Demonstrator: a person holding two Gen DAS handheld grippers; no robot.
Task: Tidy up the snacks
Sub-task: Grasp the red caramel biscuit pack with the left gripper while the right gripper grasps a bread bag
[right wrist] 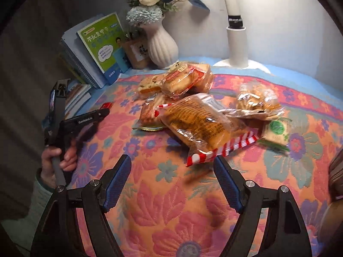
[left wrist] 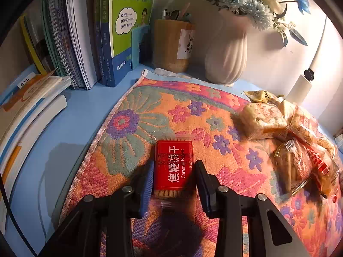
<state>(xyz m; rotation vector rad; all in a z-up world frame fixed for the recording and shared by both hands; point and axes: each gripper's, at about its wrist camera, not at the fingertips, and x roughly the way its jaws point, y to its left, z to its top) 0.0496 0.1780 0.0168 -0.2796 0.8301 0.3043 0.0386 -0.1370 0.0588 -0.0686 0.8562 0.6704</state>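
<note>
A red caramel biscuit pack (left wrist: pixel 173 150) lies on the floral cloth (left wrist: pixel 137 111), and my left gripper (left wrist: pixel 174 164) is shut on its near half, one pad on each long side. Its red tip (right wrist: pixel 106 105) shows past the left gripper in the right wrist view, where a hand (right wrist: pixel 64 156) holds that tool. My right gripper (right wrist: pixel 172 160) stands open above bare cloth with nothing between its fingers. Just ahead of it lies a large bread pack (right wrist: pixel 197 124) with a red-and-white striped edge, at the front of a heap of wrapped snacks (right wrist: pixel 184 79).
Upright books (left wrist: pixel 85 32), a wooden pen holder (left wrist: pixel 171 45) and a white vase of flowers (left wrist: pixel 227 49) line the back of the blue desk (left wrist: pixel 64 139). A white lamp post (right wrist: pixel 235 42) stands at the back right. Flat books (left wrist: pixel 32 107) are stacked at the left.
</note>
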